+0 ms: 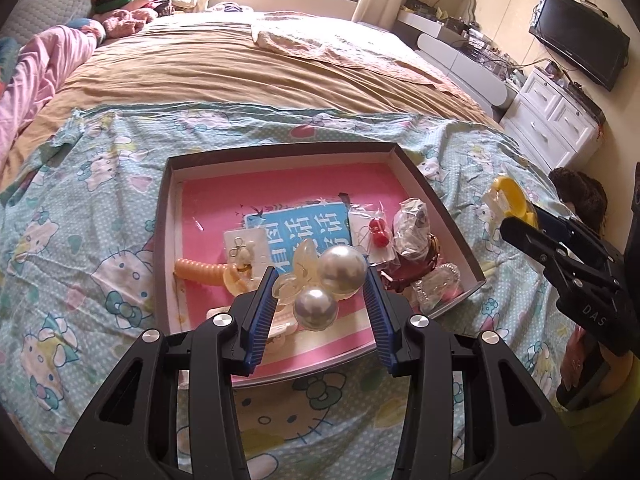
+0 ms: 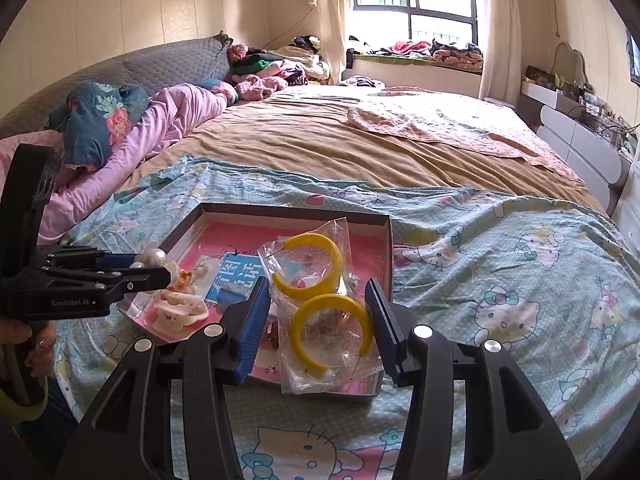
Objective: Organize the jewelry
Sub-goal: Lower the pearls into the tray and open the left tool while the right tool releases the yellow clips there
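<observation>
Left gripper (image 1: 320,286) clasps pearl clip (image 1: 324,284); right gripper (image 2: 318,312) clasps bagged earrings (image 2: 320,300), hiding tray (image 2: 280,210)

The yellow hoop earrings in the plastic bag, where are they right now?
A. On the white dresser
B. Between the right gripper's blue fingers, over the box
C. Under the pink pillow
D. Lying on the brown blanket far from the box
B: the yellow hoop earrings in their clear bag sit between the right gripper fingers, above the box.

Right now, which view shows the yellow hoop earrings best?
The right wrist view: both yellow hoop earrings sit in their clear bag between that gripper's fingers. The left wrist view catches only a yellow edge behind the right gripper.
</observation>
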The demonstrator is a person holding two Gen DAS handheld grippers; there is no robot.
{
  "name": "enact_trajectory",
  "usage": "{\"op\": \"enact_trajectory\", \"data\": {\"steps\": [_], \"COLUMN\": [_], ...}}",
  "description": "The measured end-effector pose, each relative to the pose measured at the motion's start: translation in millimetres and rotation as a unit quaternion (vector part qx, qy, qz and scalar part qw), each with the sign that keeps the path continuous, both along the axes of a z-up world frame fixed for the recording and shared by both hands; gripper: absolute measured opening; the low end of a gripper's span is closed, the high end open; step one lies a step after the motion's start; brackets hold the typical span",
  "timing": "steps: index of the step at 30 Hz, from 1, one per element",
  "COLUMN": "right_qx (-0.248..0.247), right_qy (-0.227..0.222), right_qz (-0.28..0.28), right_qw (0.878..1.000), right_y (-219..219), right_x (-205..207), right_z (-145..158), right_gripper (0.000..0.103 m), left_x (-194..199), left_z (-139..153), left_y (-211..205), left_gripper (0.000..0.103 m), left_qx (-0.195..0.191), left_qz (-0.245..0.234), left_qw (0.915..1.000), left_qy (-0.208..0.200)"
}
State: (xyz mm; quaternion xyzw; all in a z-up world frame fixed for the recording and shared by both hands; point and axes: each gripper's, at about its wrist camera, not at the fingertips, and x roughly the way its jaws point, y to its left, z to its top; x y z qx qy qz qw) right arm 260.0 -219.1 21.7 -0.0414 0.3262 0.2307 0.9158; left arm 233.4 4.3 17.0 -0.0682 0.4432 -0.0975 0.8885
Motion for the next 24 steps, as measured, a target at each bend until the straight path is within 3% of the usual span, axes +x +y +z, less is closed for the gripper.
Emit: {"op": "enact_trajectory", "data": {"steps": [24], "right_qx": [-0.028], "right_qy": [0.047], "right_qz": [0.028], "right_qw": [0.998], "right_y": [28.1], "right_x": [18.1], "right_z": [-46.4], "right_gripper": [0.047], "left_x": [14.5], "left_z": [-32.3], "left_y": [1.8], "left_gripper": [0.035], "left_qx": [-0.003], "left_qz": [0.004], "left_qw": [0.9993], "left_qy": [0.036]}}
